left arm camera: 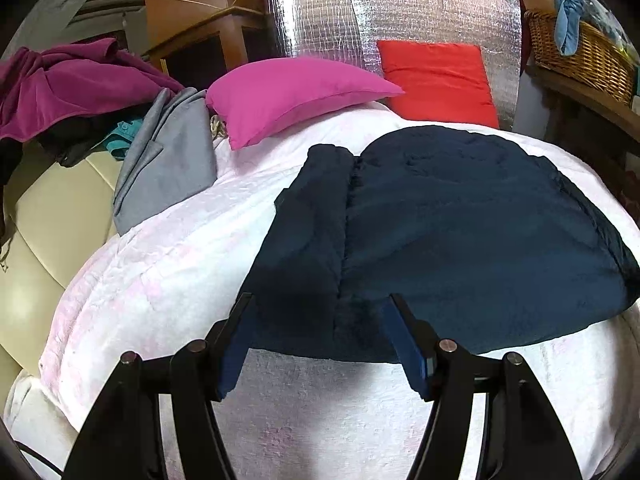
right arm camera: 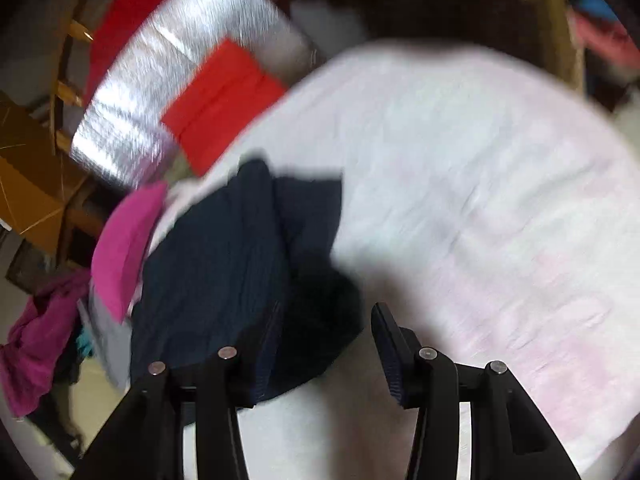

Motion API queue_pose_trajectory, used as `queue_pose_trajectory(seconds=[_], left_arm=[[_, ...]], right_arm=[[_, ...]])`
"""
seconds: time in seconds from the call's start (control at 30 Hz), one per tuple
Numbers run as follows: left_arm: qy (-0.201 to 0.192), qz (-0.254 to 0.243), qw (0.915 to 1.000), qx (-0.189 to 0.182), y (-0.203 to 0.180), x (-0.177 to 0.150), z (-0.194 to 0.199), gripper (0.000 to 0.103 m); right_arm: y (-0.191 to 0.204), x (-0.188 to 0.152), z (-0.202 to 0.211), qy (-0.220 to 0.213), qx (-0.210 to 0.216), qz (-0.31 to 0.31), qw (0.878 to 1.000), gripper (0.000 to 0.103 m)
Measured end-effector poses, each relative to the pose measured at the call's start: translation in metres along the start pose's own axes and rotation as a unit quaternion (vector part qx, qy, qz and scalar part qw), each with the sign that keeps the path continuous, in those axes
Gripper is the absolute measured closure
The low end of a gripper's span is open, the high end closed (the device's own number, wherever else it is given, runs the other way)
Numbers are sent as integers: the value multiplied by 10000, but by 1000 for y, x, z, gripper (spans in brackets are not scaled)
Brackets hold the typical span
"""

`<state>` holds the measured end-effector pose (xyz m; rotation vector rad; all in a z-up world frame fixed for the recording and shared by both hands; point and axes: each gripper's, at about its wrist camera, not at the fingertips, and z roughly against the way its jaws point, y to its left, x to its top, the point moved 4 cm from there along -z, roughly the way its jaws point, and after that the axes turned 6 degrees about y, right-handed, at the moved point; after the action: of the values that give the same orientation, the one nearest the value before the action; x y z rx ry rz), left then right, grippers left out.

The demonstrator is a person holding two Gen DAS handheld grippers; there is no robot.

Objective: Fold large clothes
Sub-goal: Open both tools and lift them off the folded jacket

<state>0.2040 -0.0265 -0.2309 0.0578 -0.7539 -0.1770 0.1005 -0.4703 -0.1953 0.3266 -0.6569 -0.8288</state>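
Left wrist view looks forward and down along its fingers (left arm camera: 248, 344) at the white bed (left arm camera: 168, 264), close above the near edge of the navy garment (left arm camera: 460, 232), facing the silver headboard panel (left arm camera: 400, 12). Sharp frame. Right wrist view also tilts down over the bed (right arm camera: 460, 184), rolled, blurred, with the garment (right arm camera: 224, 264) at lower left. Both share the garment, pink pillow (left arm camera: 288, 92) (right arm camera: 128, 240), red pillow (left arm camera: 436, 76) (right arm camera: 220, 104) and silver panel (right arm camera: 160, 80).
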Motion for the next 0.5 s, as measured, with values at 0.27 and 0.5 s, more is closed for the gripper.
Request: queue_pose_trajectory(seconds=[0.27,0.5], left_arm=[[-37,-110,9999,7,-17,0,2,36],[52,-209,9998,18,-22,-1,-3,36]], right_arm=[[51,-13,-2,-180,386,921,9948,53],[52,-41,-59,888,-175,1130,9895,57]])
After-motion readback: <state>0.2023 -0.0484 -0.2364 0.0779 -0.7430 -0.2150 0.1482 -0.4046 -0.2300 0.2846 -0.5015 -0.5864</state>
